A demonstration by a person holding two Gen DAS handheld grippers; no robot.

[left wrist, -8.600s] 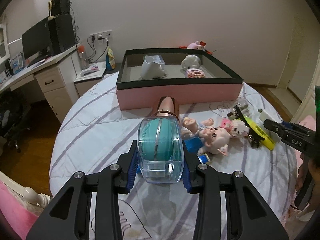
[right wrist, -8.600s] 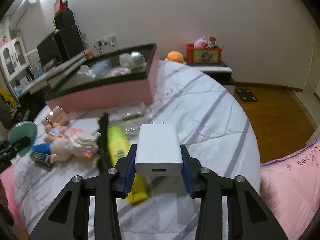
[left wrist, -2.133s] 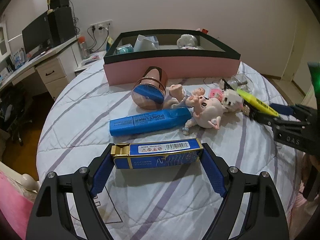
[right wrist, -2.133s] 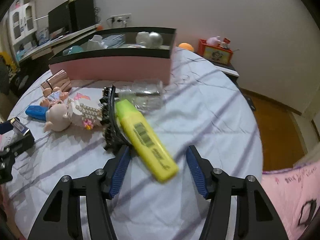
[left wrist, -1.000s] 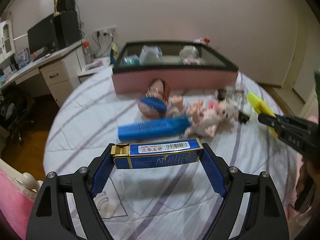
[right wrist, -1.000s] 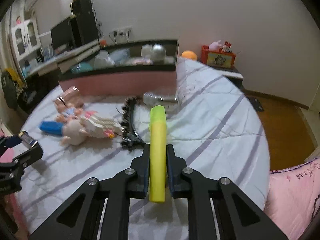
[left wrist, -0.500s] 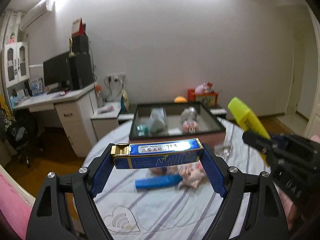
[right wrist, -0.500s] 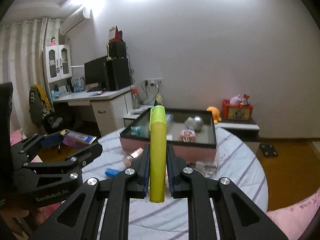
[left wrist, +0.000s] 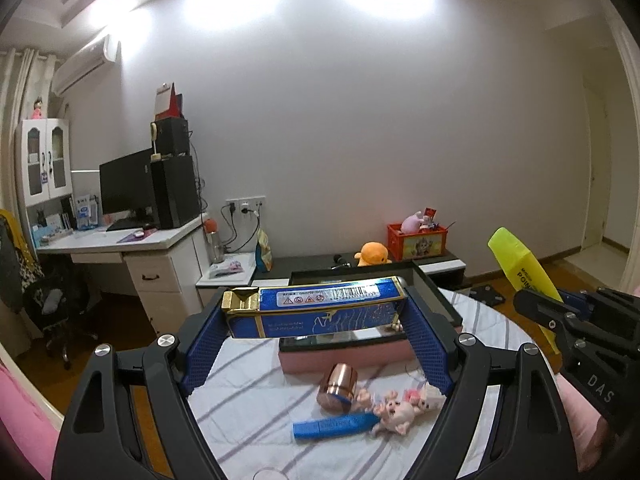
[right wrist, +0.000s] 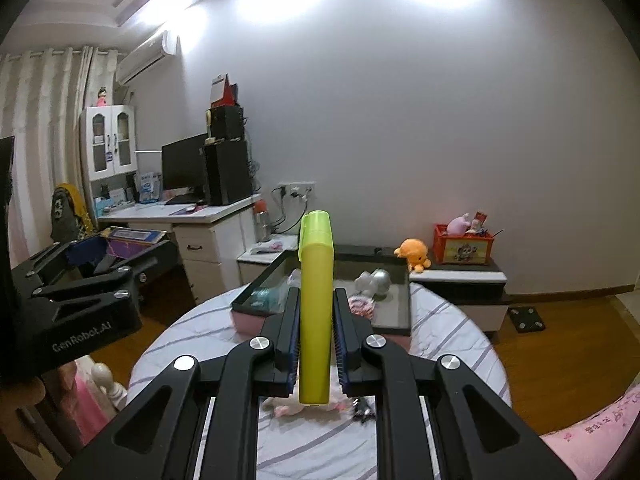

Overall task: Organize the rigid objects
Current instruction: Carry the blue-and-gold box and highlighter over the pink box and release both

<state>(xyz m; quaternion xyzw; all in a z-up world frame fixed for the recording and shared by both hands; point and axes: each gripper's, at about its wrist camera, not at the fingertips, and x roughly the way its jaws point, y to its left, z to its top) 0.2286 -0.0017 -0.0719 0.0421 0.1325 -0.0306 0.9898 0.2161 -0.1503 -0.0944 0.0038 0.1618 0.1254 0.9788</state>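
White walls and a cluttered desk are framing a round table under a striped cloth, and the pink-sided tray sitting on it is the landmark I'm judging everything by.

Left of the tray and above it, the left gripper is holding a blue box crosswise, its jaws spread wide with the pads pressing on the box's two ends. To the right, the right gripper is clamping a yellow highlighter nearly upright, jaws almost fully closed on its flat sides, hanging short of the tray's near wall.

Trouble could be coming from that end-on hold: the box is pinched only at its tips, so any tilt may be letting it swivel or slip out before it is over the tray. The two grippers are also hanging close together and could be knocking into each other at the rim.

Inside the tray a teal item, a silvery-white figure and a pink beaded thing are lying apart. In front of the tray, a copper cylinder, a blue marker and a pig doll are waiting on the cloth.
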